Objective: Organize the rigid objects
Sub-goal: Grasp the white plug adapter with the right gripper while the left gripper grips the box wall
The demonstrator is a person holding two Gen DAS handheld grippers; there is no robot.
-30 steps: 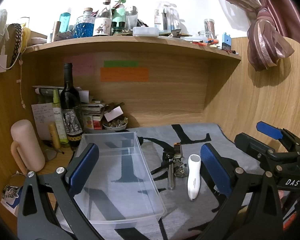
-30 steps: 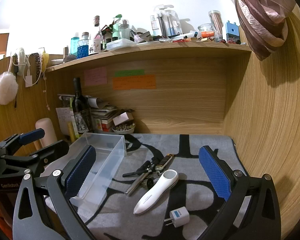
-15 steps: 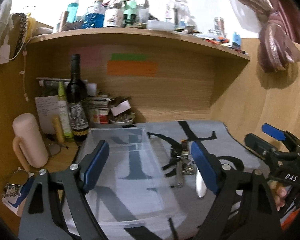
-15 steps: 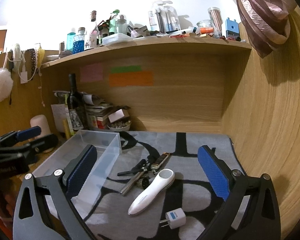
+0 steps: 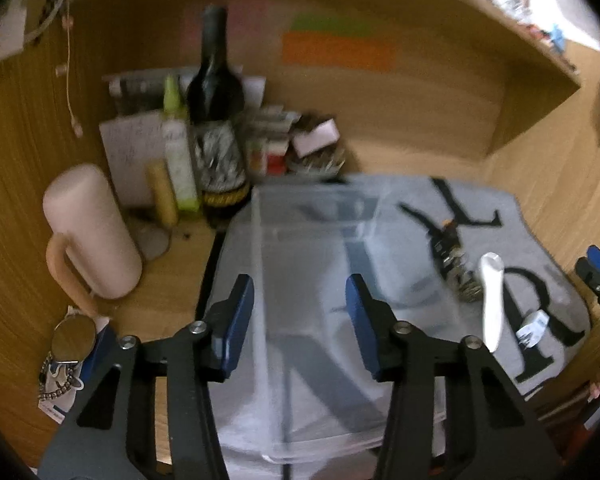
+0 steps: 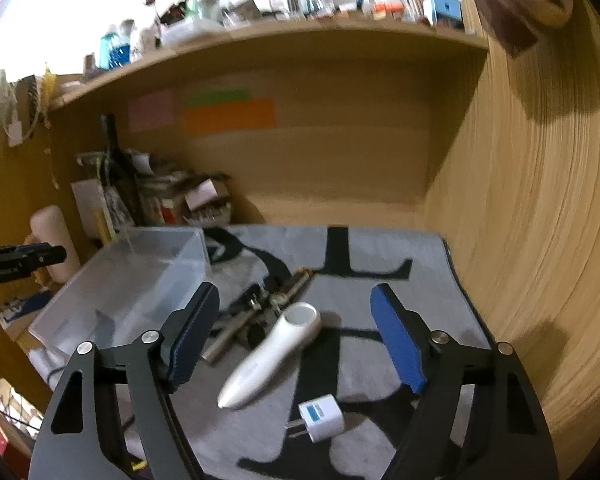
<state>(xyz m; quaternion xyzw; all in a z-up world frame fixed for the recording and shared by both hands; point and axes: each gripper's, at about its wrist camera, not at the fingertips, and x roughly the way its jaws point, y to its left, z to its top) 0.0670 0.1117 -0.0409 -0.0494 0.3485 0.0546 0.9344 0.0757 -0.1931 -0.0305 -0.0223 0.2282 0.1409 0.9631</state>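
bin [image 6: 140,276] on mat [image 6: 400,256], left of keys [image 6: 260,304]; handheld device [image 6: 272,356] before keys; plug [image 6: 320,418] nearest

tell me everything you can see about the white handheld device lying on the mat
The white handheld device is a slim, glossy wand that looks like hard plastic, with a wider rounded head bearing a round face and a body that tapers to a blunt tip. It lies flat on the grey mat, head pointing away from the right wrist camera, beside a bunch of keys and a metal tool; whether they touch is unclear. A small white plug adapter sits apart near its tip. Nothing grips it.
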